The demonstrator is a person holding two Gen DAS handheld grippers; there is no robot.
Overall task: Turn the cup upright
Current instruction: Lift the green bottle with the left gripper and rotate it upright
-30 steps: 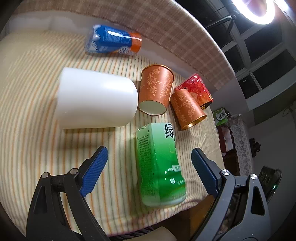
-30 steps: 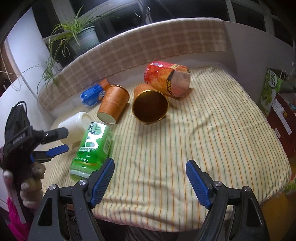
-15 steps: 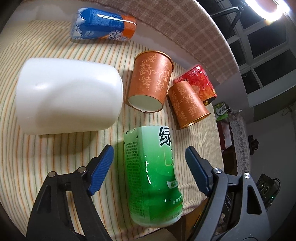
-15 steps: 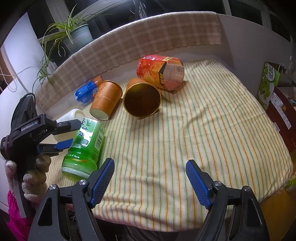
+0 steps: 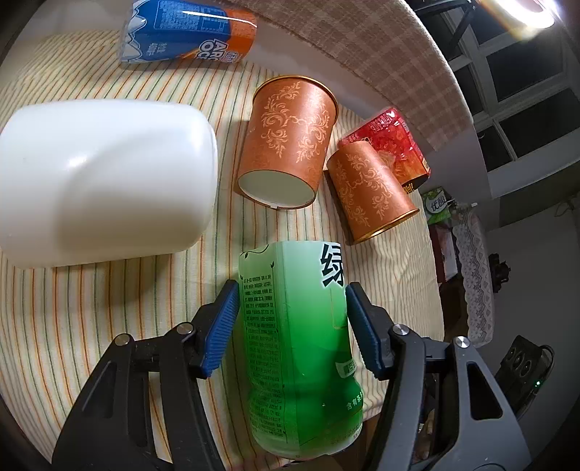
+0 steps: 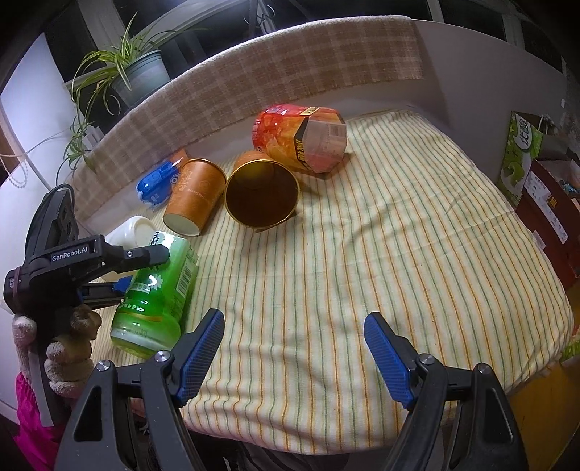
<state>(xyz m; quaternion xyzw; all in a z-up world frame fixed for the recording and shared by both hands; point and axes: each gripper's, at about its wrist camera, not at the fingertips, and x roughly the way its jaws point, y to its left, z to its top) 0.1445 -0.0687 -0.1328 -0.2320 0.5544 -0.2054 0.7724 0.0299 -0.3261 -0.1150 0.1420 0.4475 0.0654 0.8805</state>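
A green cup [image 5: 301,337] lies on its side on the striped cloth near the front left edge; it also shows in the right wrist view [image 6: 156,297]. My left gripper [image 5: 293,326] has its blue pads against both sides of the green cup. In the right wrist view the left gripper [image 6: 139,270] is at the far left, closed around the cup. Two orange patterned cups lie on their sides: one [image 5: 290,141] with its base toward me, one [image 5: 373,188] beside it. My right gripper [image 6: 293,358] is open and empty above the cloth's front edge.
A white cup [image 5: 105,181] lies on its side left of the green cup. A blue and orange cup [image 5: 188,32] lies at the back. A red cup [image 6: 301,137] lies behind the orange cups. A potted plant [image 6: 134,76] stands behind the checked backrest.
My left gripper moved forward over the green cup and its fingers closed in until the pads touch its sides. The right gripper stayed put and open.
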